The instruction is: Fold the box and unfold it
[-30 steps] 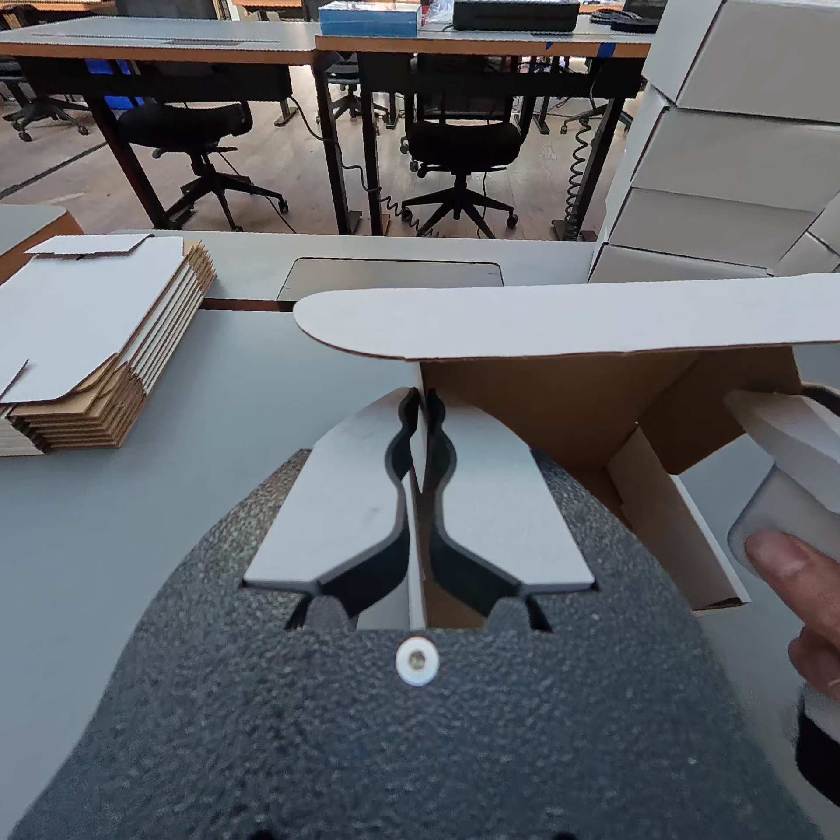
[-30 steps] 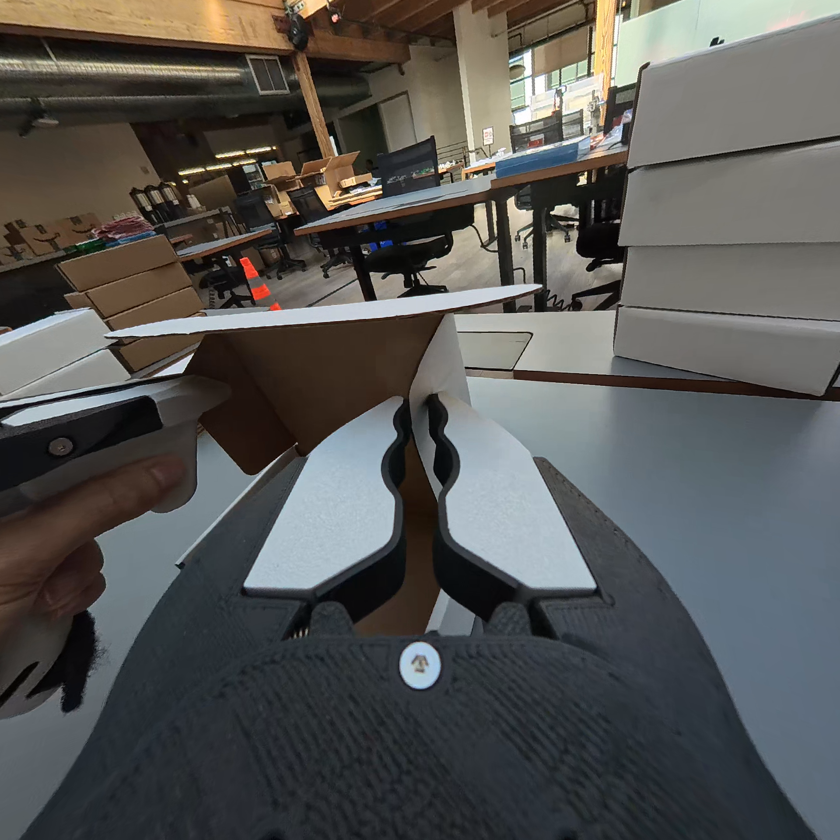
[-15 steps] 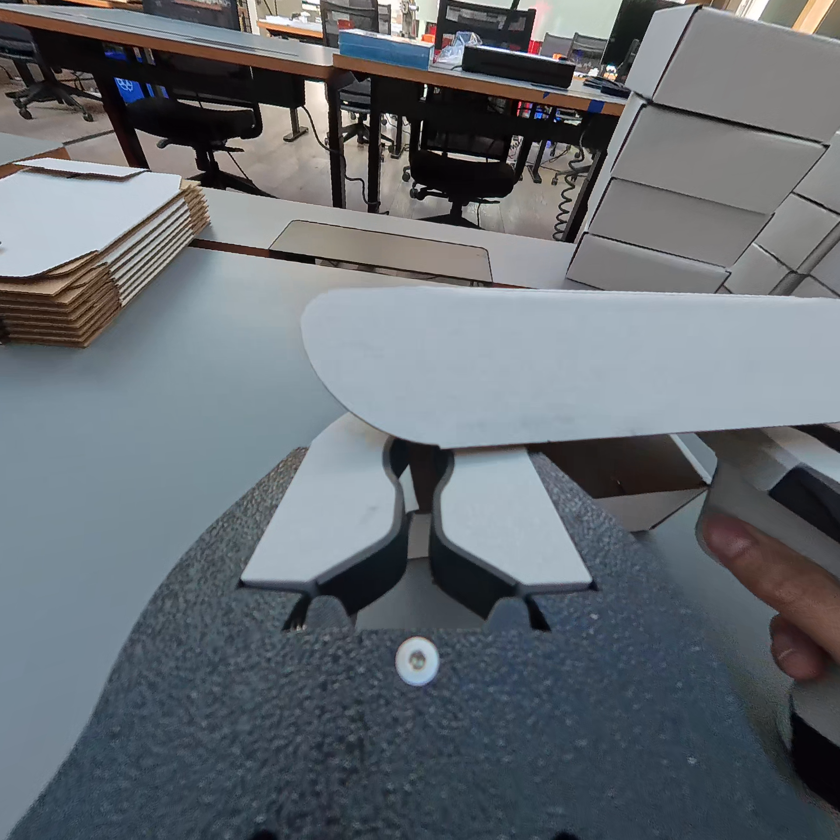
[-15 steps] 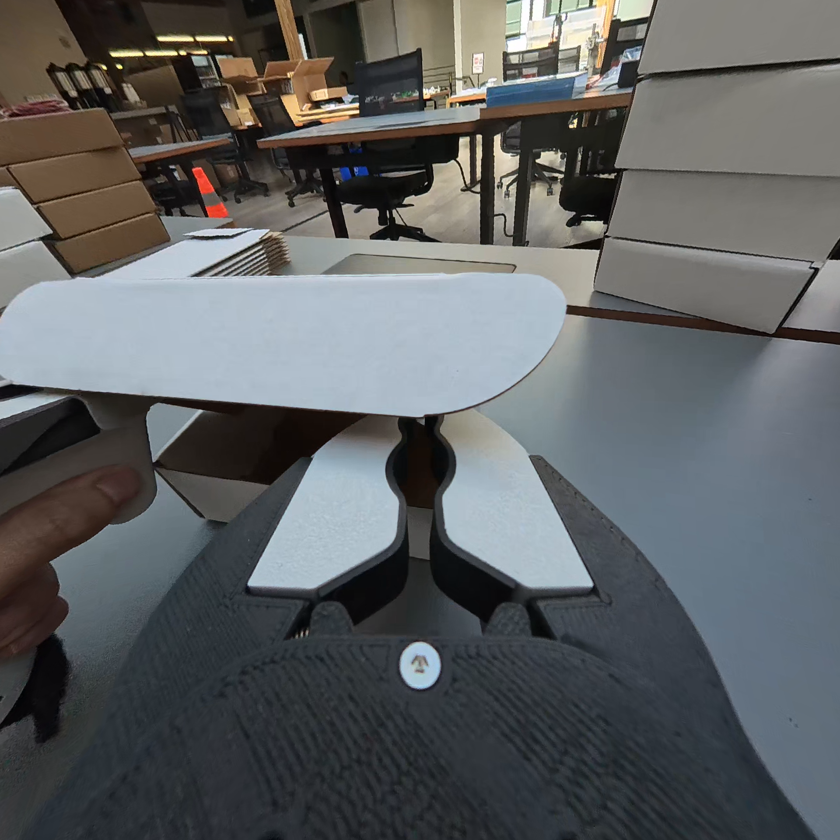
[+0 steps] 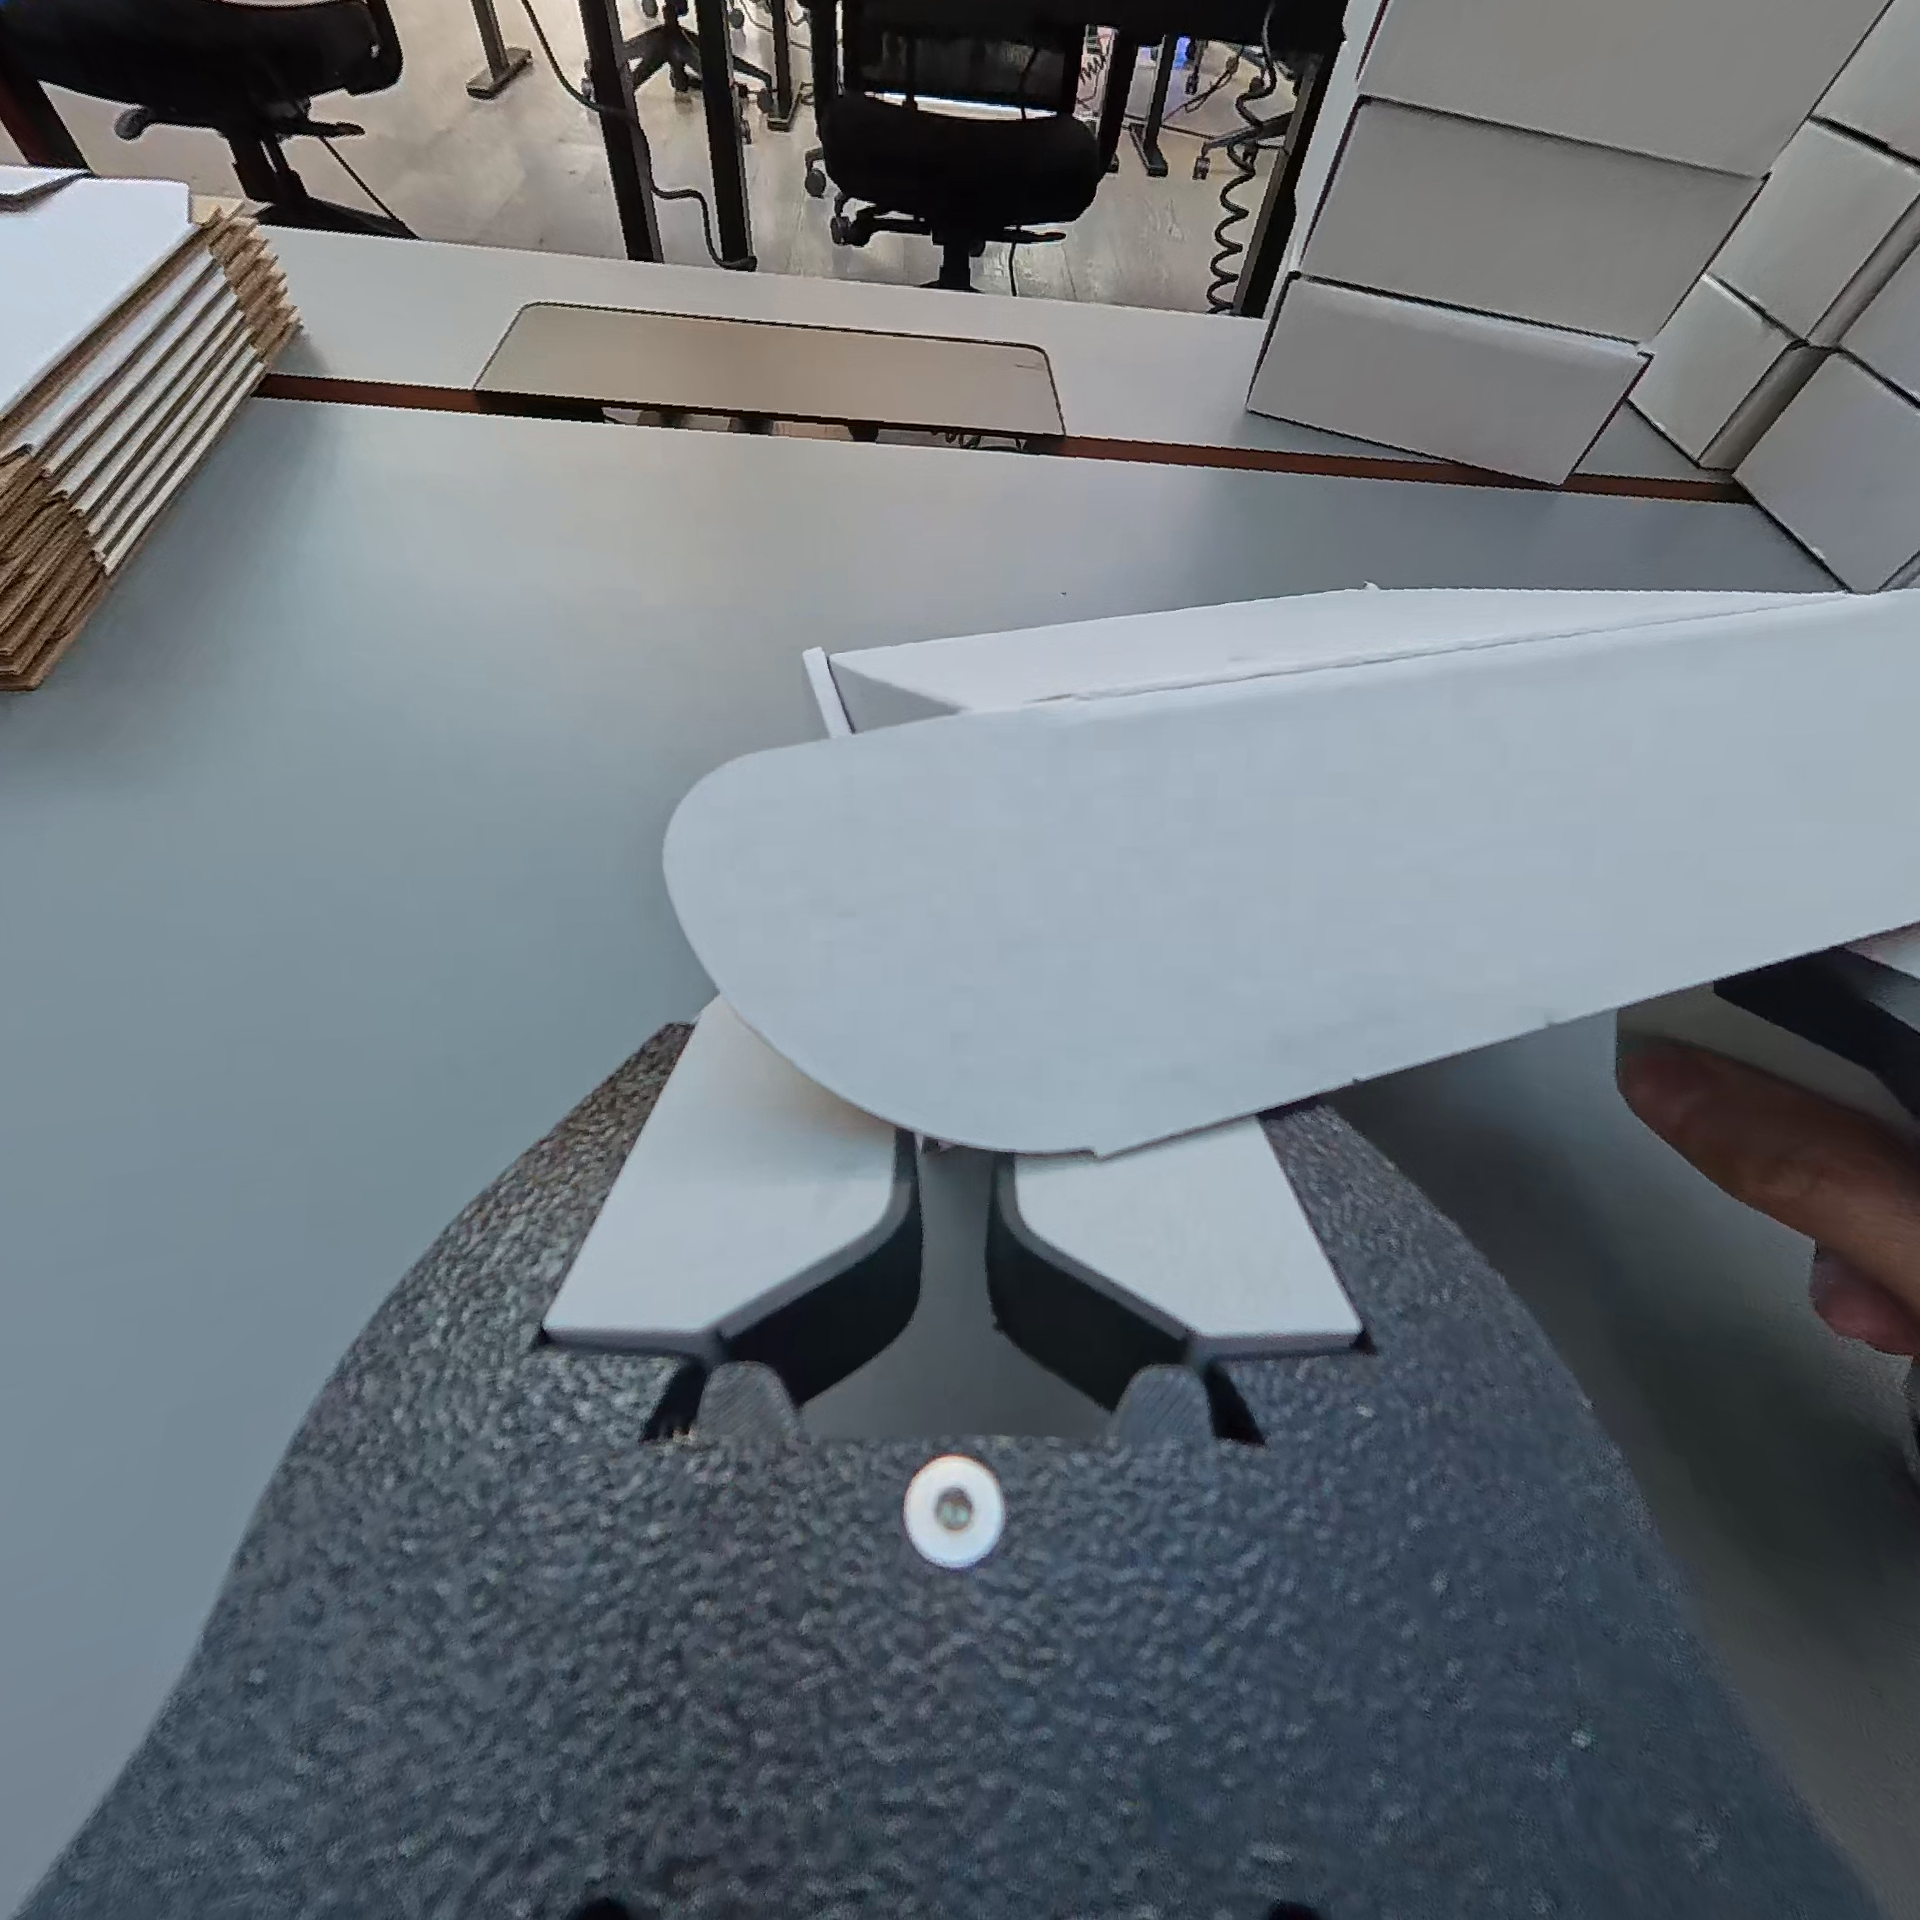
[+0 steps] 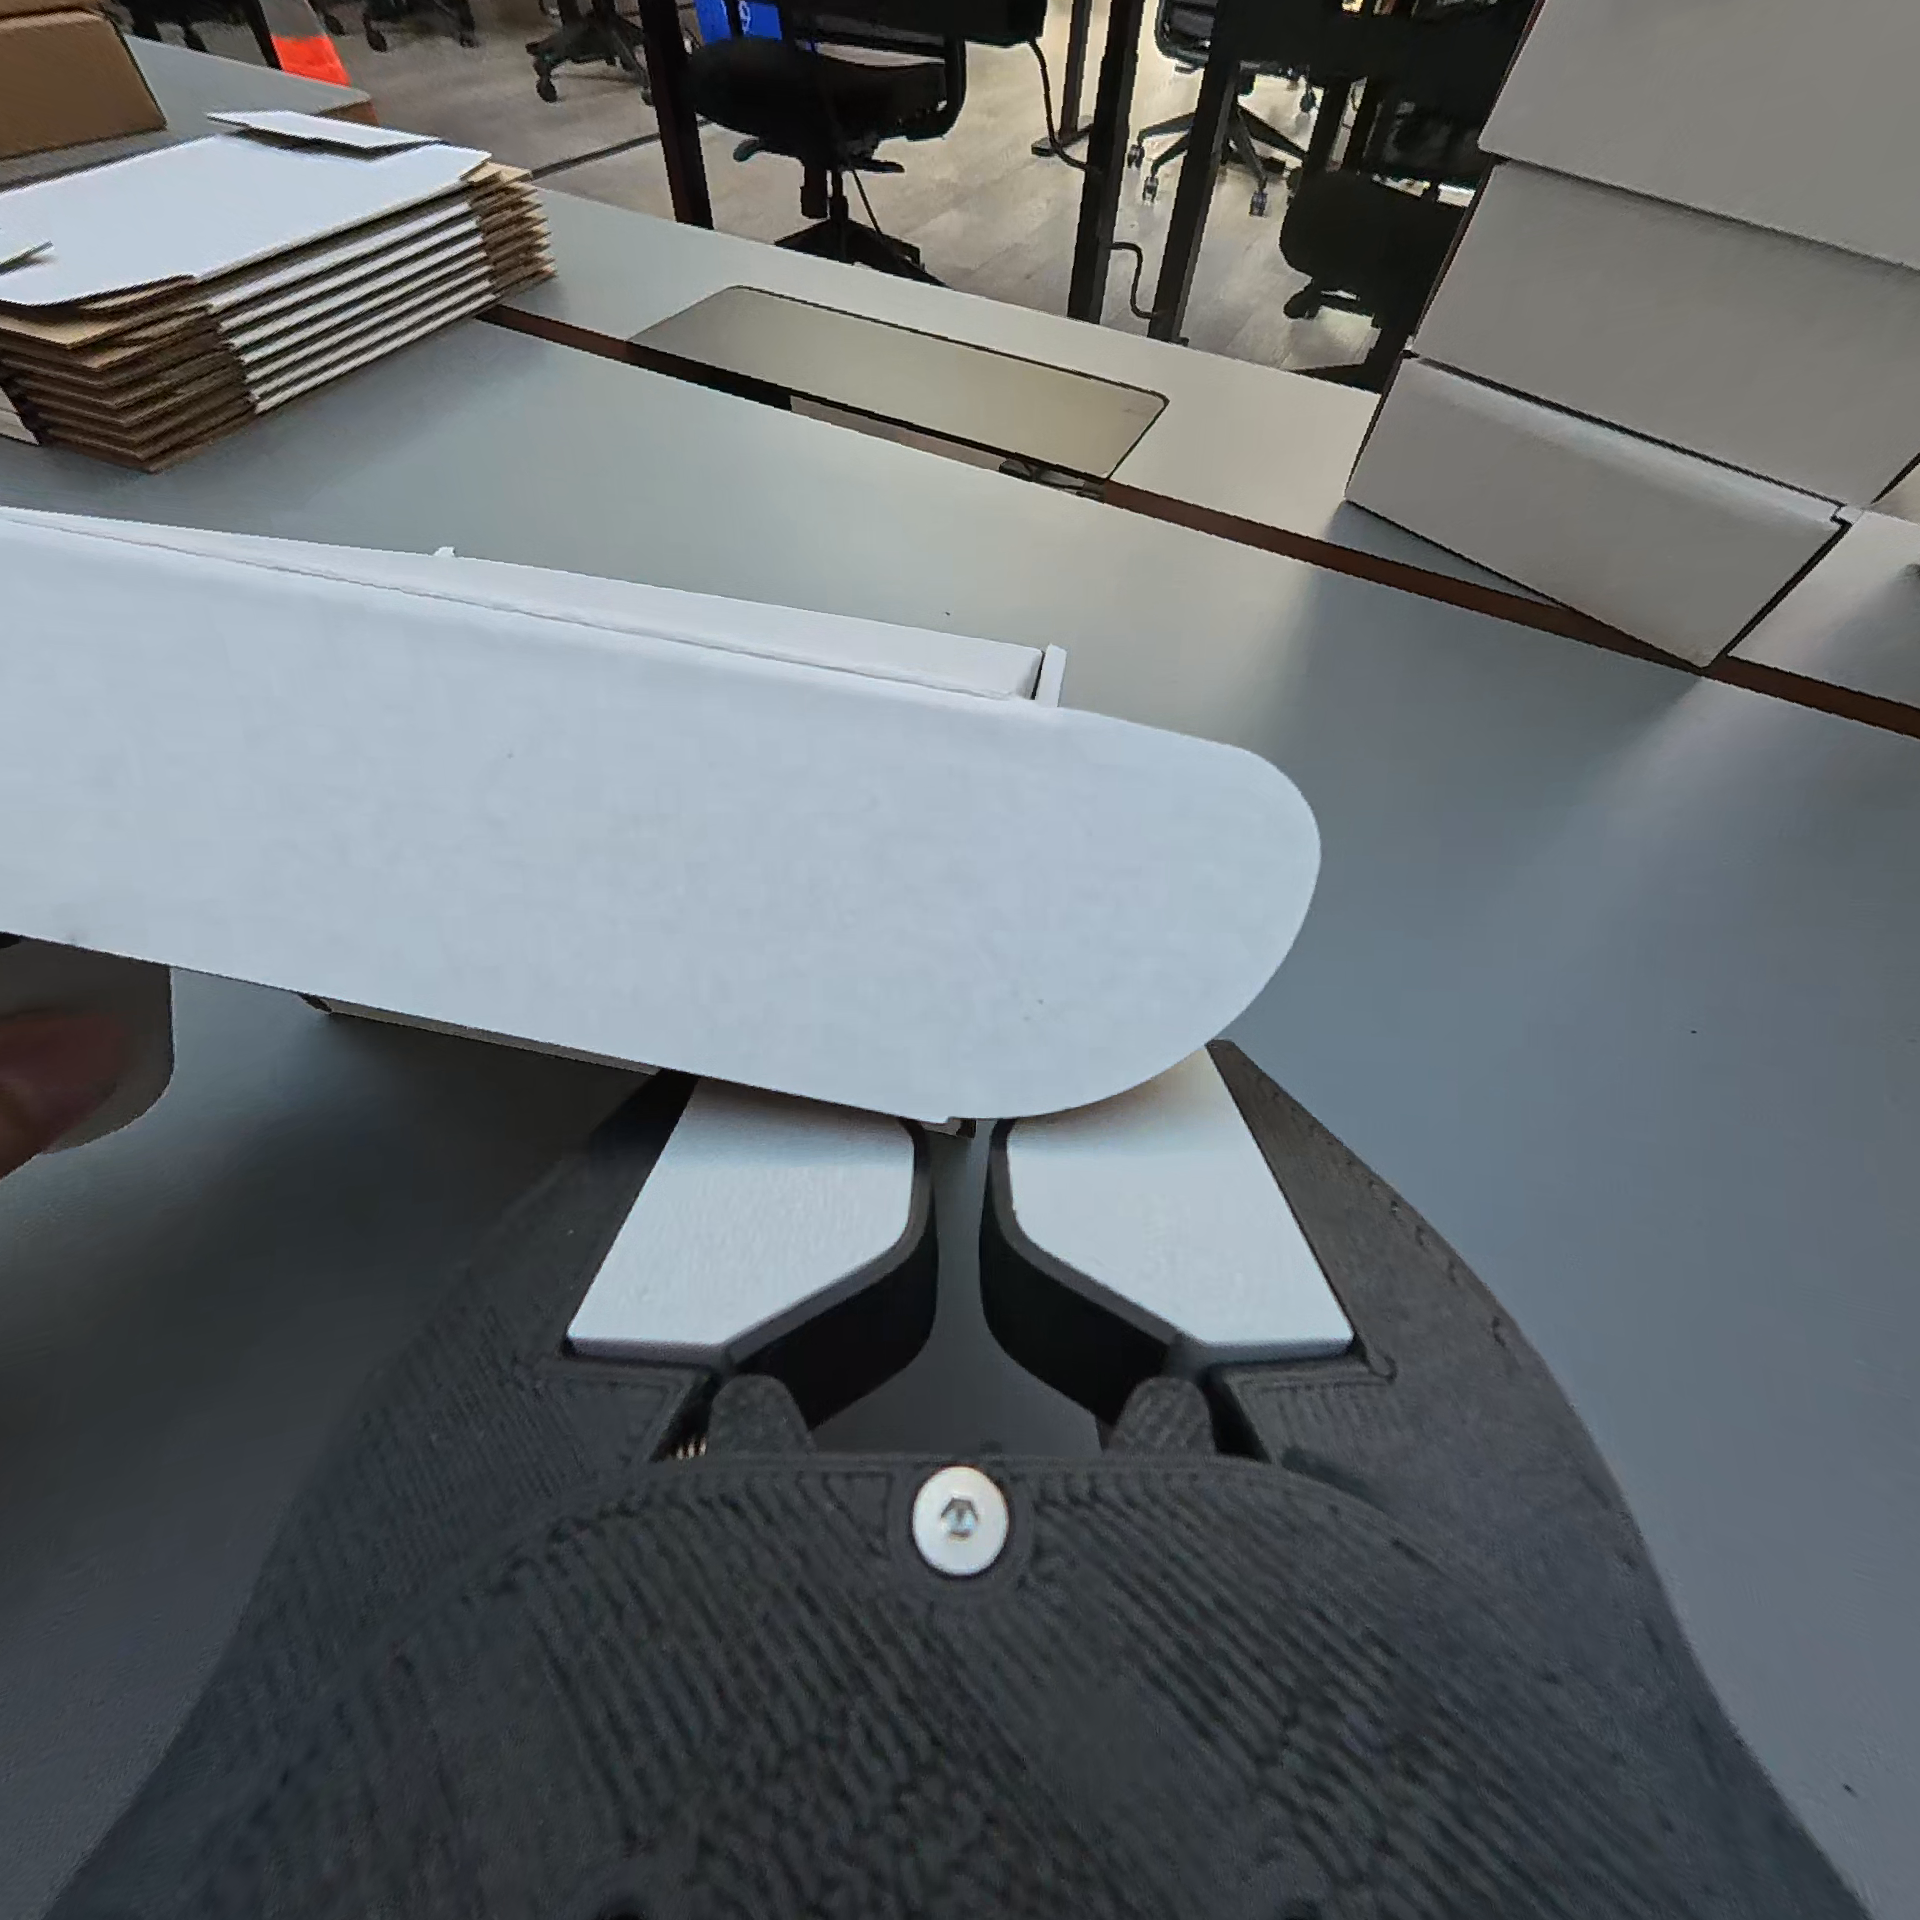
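A white cardboard box (image 5: 1351, 649) lies on the grey table (image 5: 364, 831), its lid folded down over it. The lid's rounded front flap (image 5: 1195, 914) sticks out toward me and covers my fingertips in both views; it also shows in the right wrist view (image 6: 675, 852). My left gripper (image 5: 953, 1158) is shut at the lid's left end, with a thin card edge between the fingers. My right gripper (image 6: 961, 1138) is shut the same way at the right end. The right gripper's body (image 5: 1829, 1039) and a hand's finger (image 5: 1787, 1153) show at the left wrist view's right edge.
A stack of flat cardboard blanks (image 5: 104, 416) lies at the far left of the table, also in the right wrist view (image 6: 239, 312). Folded white boxes (image 5: 1558, 260) are piled at the far right (image 6: 1662, 416). Desks and office chairs stand beyond the table.
The lid has swung down from raised, with the brown inside showing, to lying over the box. Both grippers have tipped downward with it and stayed shut.
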The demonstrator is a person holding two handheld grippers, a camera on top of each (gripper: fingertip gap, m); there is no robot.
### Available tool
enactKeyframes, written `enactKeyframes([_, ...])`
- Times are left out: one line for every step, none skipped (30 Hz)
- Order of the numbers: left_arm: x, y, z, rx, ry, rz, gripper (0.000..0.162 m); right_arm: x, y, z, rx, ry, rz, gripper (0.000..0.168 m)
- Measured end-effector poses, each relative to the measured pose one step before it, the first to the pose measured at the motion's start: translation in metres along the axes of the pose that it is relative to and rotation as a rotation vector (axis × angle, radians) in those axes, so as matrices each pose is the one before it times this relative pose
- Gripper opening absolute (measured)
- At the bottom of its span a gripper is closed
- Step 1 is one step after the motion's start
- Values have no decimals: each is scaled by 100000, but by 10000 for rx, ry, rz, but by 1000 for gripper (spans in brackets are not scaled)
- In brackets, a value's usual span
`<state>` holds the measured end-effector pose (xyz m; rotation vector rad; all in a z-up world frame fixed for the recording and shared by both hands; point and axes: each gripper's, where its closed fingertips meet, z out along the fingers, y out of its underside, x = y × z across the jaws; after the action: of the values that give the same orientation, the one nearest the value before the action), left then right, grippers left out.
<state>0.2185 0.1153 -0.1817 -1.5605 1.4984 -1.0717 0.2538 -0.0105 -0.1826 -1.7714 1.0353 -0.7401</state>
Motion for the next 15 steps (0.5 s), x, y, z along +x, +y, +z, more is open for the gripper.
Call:
enactKeyframes([13,-38,-81,-3,147,-50,8,27,7,3,-13,-52,69,2])
enactKeyframes([82,-41,-73,14,207,61,9,17,12,1,-9,-42,33,2])
enactKeyframes([142,-77,-88,69,270,113,12,22,2,-4,1,-17,-18,2])
enactKeyframes([219,-52,-132,68,339,97,17,14,5,-4,7,7,-33,2])
enactKeyframes([190,-114,-243,85,333,108,20,4,-6,-1,4,24,-43,2])
enactKeyframes([114,-150,-379,101,289,184,23,-5,2,6,2,32,-60,2])
enactKeyframes([-117,-86,-481,83,142,268,25,4,7,-5,-1,32,-111,2])
enactKeyframes([-170,84,-498,-35,124,354,28,3,5,-12,-11,42,-133,2])
enactKeyframes([-102,281,-548,-152,219,425,31,9,14,-7,-26,53,-140,2])
enactKeyframes([-133,349,-646,-153,233,467,33,-12,2,2,-7,41,-110,3])
enactKeyframes([-229,343,-735,-108,224,511,34,-6,-6,-6,39,-10,-36,3])
enactKeyframes([-269,328,-810,-114,283,519,33,-11,-4,-17,22,-58,38,2])
enactKeyframes([-329,218,-868,-85,335,380,31,-8,-4,-10,9,-80,29,2])
enactKeyframes([-51,51,-931,-41,652,229,23,-13,-9,-3,8,-69,31,2])
enactKeyframes([100,-299,-996,69,817,-34,16,7,-9,5,3,-35,28,2])
